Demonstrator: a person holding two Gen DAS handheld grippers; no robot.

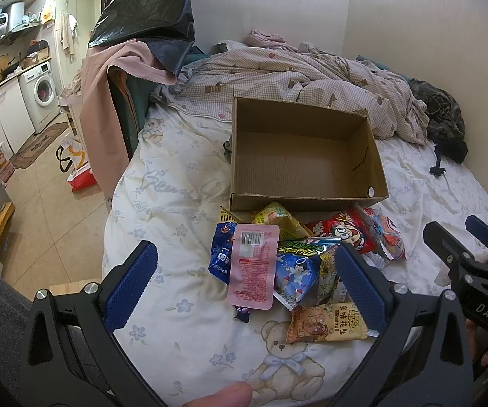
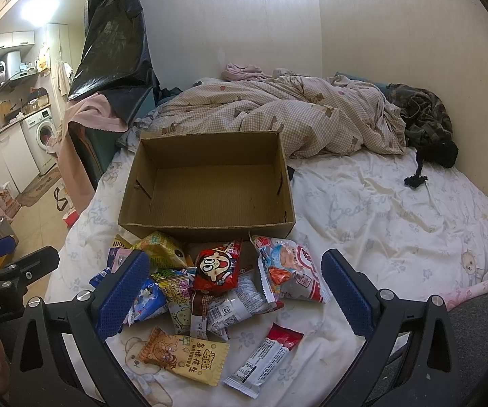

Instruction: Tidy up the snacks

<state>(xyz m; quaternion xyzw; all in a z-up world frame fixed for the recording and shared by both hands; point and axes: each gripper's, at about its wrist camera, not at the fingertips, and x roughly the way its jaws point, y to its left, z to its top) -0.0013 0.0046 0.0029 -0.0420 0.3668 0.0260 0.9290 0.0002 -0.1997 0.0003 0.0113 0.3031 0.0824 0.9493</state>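
1. Two handheld tongs hovered over the bed, both spread wide with nothing between their blue ribbed pads: the left gripper and the right gripper.
2. Straight ahead of both, beyond the fingertips, stood the open brown cardboard box, upright on the white bear-print bedsheet, its interior bare.
3. The heap of snack packets lay on the sheet just in front of the box's near wall, between and below the fingers of each gripper.
4. Between the left gripper's fingers lay a flat pink sachet with a barcode, resting on a dark blue wrapper; a blue packet with an angel figure sat just to its right.
5. Closer to the left gripper's right finger lay an orange-and-yellow peanut packet, nearest the tongs of all the pile.
6. Between the right gripper's fingers, a red packet with a cartoon face topped the heap, with a clear red-and-white fish snack bag beside it toward the right finger.
7. A red-and-white stick packet lay apart from the heap, near the right gripper's base.
8. Far ahead, past the box, a checked bear-print duvet was bunched against the wall.
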